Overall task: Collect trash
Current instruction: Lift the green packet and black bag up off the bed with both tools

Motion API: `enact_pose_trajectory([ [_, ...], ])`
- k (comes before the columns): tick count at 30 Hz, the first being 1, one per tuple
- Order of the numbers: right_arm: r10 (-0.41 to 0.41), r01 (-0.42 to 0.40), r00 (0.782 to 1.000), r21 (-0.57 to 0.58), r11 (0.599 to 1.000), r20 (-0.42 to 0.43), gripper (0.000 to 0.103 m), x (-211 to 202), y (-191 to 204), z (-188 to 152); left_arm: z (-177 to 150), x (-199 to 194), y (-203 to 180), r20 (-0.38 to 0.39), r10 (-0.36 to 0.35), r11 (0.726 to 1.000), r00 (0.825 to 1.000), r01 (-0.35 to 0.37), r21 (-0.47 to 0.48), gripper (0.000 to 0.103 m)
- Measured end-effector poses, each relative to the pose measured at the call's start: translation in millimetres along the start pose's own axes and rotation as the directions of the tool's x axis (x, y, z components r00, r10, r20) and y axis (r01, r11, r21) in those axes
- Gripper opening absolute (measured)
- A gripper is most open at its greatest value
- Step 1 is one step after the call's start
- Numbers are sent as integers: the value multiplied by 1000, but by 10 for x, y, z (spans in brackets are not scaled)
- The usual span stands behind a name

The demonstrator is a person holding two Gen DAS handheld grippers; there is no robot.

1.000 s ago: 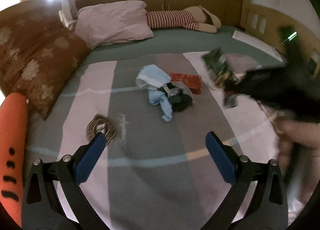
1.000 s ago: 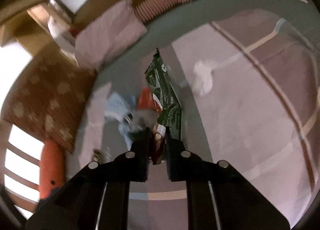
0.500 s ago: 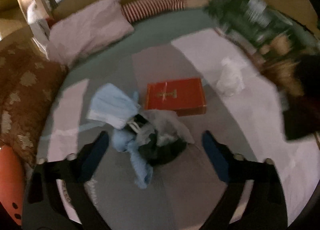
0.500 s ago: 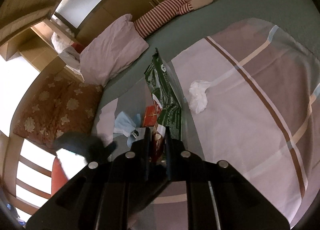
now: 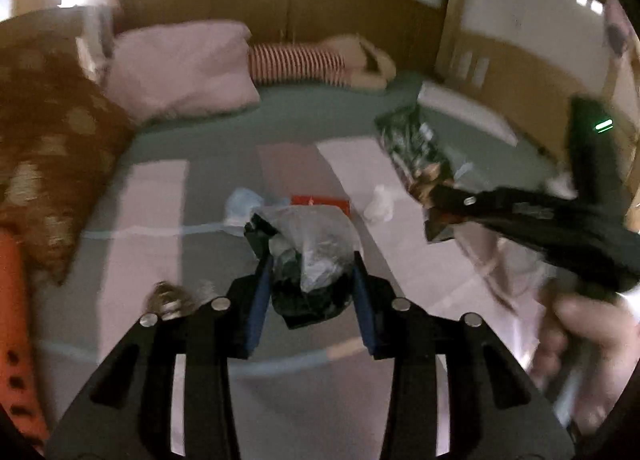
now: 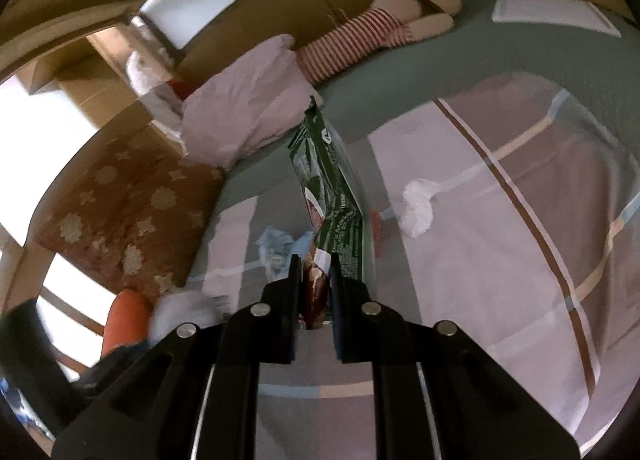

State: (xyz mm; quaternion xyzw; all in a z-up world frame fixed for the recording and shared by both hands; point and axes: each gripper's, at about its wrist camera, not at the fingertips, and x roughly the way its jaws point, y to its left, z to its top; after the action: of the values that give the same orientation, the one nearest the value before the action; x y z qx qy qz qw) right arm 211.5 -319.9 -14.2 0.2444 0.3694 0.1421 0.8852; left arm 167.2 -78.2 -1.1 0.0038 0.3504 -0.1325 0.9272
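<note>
Two grippers in frame, both loaded. My left gripper [image 5: 308,288] has its blue-padded jaws closing on a crumpled bundle of clear plastic film and black wrapping [image 5: 310,260]; that bundle sits between the pads, and both pads look to be touching its sides. It appears to hang above the striped pink-and-grey bedspread [image 5: 144,219], though blur keeps me from being sure.

My right gripper [image 6: 314,292] is clamped tight on the lower end of a long green snack wrapper [image 6: 328,187], which stands up and away from the fingers, above the bed. From the left wrist view I see that same gripper at the right edge, with a hand [image 5: 580,344] behind it.

On the bedspread lie a flat red box [image 5: 320,201], a light blue cloth [image 6: 276,248] beside it, and a crumpled white tissue [image 6: 418,205] off to the right. At the head of the bed: a pale pink pillow [image 6: 244,115], a brown floral cushion [image 6: 120,215], and a striped plush toy [image 6: 360,35].
</note>
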Motion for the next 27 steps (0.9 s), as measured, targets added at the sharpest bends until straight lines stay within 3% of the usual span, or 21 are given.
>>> enact_pose_trajectory([
  [5,74,-75,997,-101,992,-8,14,-410,398,-276,-342,-681,313,64,54,984,997,-42,-176,41],
  [7,86,-88,996,-166,982,-18,14,-560,579,-496,-469,-808,324,83,114,979,990,-97,-180,41],
  [11,59,-60,998,-288,956,-12,14,-810,870,-1035,-581,-899,333,80,123,982,989,-110,-156,41],
  [14,37,-37,999,-325,945,-6,14,-856,924,-1262,-603,-947,344,80,131,979,988,-117,-167,41],
  [27,14,-15,1000,-316,949,-5,14,-767,884,-1302,-643,-892,234,70,113,985,991,-102,-141,42],
])
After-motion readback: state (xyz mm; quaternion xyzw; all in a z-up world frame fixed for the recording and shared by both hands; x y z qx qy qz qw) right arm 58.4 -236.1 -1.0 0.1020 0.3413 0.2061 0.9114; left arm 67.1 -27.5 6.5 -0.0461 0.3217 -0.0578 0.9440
